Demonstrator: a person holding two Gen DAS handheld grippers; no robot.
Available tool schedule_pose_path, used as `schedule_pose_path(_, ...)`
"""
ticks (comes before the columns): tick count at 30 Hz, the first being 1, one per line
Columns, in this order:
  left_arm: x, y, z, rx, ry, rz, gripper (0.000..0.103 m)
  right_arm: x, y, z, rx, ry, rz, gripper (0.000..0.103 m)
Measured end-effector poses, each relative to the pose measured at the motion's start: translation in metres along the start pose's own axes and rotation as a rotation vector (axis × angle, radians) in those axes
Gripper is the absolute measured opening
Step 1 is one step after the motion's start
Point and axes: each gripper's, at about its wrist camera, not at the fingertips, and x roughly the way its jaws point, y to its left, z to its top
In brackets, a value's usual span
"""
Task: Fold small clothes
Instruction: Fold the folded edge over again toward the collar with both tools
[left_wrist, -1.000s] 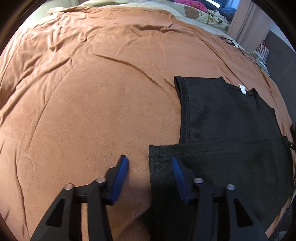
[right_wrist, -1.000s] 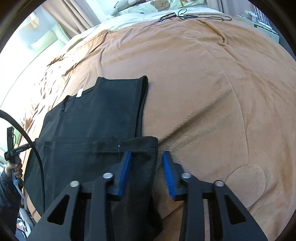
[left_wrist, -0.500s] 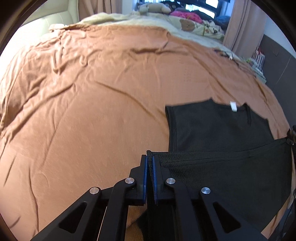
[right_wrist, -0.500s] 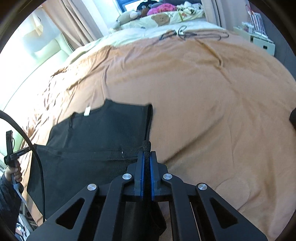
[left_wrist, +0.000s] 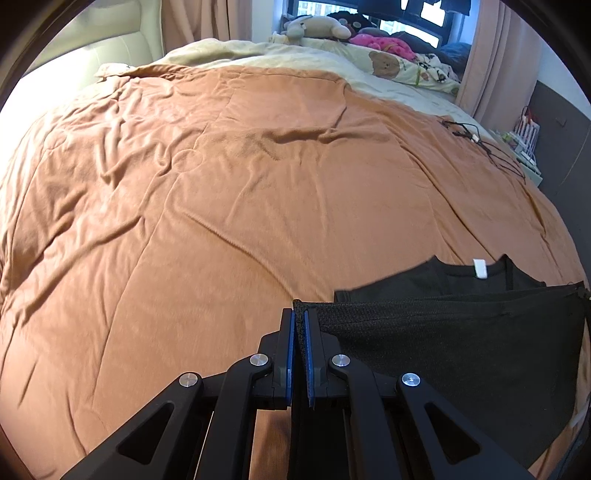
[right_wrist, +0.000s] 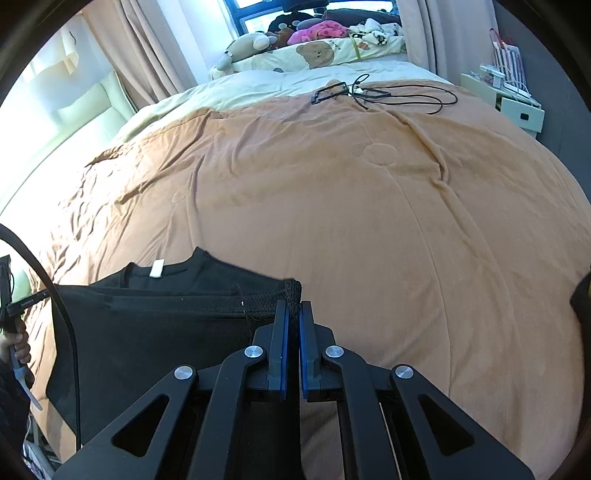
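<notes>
Left claw (left_wrist: 299, 323): just clamped on near-left corner of shirt (left_wrist: 443, 339); stood open astride it a second back.
Right claw (right_wrist: 291, 314): just clamped on near-right corner likewise.
Shirt: near edge now lifted taut between claws, collar end on bed (left_wrist: 221, 184).
Meaning: fold toward collar looks underway.

— Any lettering to read?
— None legible. White neck label (left_wrist: 480, 268) on the black garment (left_wrist: 461, 332): blank at this size. Small white print on the black handle (right_wrist: 26, 303) at the left edge: too blurred to make out.
</notes>
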Motion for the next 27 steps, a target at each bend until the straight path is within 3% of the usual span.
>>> schedule_pose_path(14,0.065,0.003,0.038,-0.006,0.035,0.023,0.005,0.07,-0.005,0.041,-0.014,0.035,-0.035,0.001)
schedule_pose_path(23,0.088,0.005,0.051,-0.001,0.044,0.033,0.005,0.105,-0.008,0.056,-0.035,0.056,-0.051,0.001)
schedule_pose_path(27,0.104,0.006,0.052,-0.002,0.101,0.036,0.008,0.121,-0.005,0.061,-0.05,0.079,-0.085,0.001)
